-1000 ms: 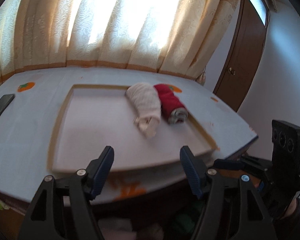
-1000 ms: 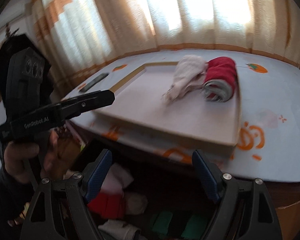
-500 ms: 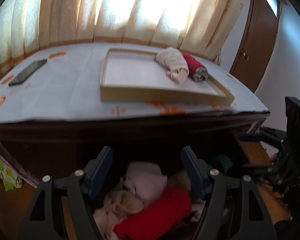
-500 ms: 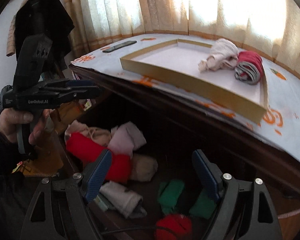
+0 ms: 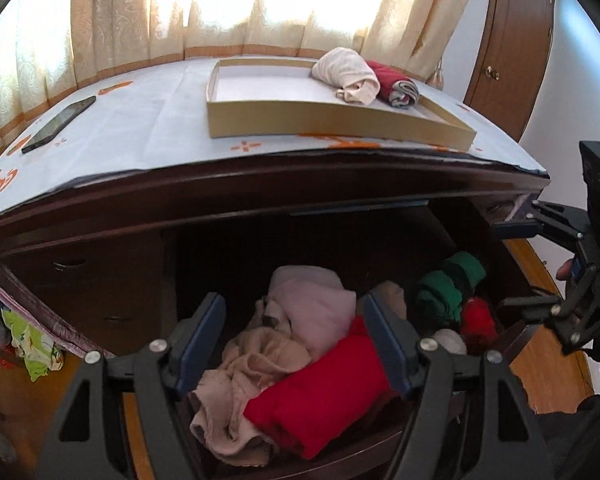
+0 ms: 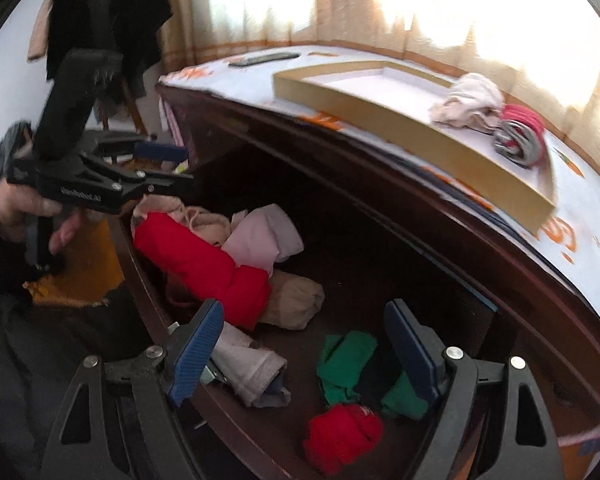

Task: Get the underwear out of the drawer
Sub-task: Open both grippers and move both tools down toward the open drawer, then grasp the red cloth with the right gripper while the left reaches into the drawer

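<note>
While both hand-held grippers hang over the open drawer (image 5: 380, 446), neither one has anything in it. The left hand-held gripper (image 5: 294, 344) has its jaws spread, angled down over the pile at the drawer's left end: a red folded piece (image 5: 320, 392) lying against the front wall, a beige crumpled one (image 5: 244, 376) to its left and a pale pink roll (image 5: 316, 308) behind them. The pads look clear of the fabric, though the red piece sits right under the right-hand pad, so contact there is hard to rule out.

The right hand-held gripper (image 6: 304, 348) is spread wide too, nothing pinched, hovering over the drawer's right part. Between and below its fingers you get a green piece (image 6: 346, 360), a small red bundle (image 6: 342, 434) close to the front wall, and a grey-white roll (image 6: 248, 364) by the left finger. A tan roll (image 6: 296, 300) lies beside the big red piece.

Up on the bench (image 5: 140, 120), a shallow cardboard tray (image 5: 320, 122) sits near the front edge with two rolls of underwear in its far right corner, a cream one (image 5: 346, 74) and a red one with grey trim (image 5: 396, 84), touching each other. A dark phone (image 5: 60, 124) lies toward the bench's left edge.
</note>
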